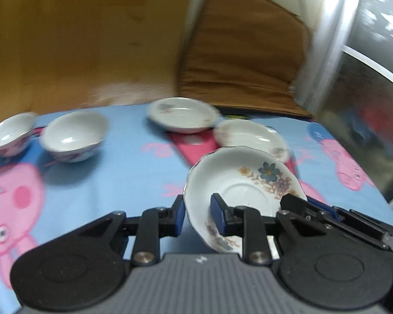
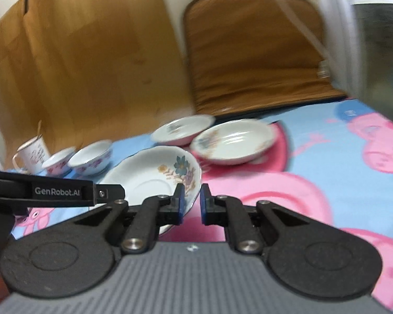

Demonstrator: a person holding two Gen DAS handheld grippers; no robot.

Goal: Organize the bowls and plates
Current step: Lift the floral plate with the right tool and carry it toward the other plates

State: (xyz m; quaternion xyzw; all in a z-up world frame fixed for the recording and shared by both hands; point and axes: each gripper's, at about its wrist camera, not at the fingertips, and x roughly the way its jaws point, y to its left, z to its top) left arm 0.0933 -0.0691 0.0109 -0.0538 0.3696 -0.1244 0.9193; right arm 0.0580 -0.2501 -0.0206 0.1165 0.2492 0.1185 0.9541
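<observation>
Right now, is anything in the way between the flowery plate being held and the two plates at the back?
Nothing visible blocks it. The flowery plate, pinched at its rim by the left hand-held gripper and the right hand-held gripper, has only bare cartoon cloth before the near plate and far plate.

wall: wooden panel point(image 2: 91, 60) at 11 o'clock | cushion: brown point(image 2: 251, 52) at 1 o'clock | cover: blue cartoon-pig cloth point(image 1: 133, 167)

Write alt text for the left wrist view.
The left gripper holds the rim of a tilted flowered plate over a blue cartoon-pig cloth. The right gripper meets the plate's far rim. Behind lie two more plates and two bowls.
</observation>
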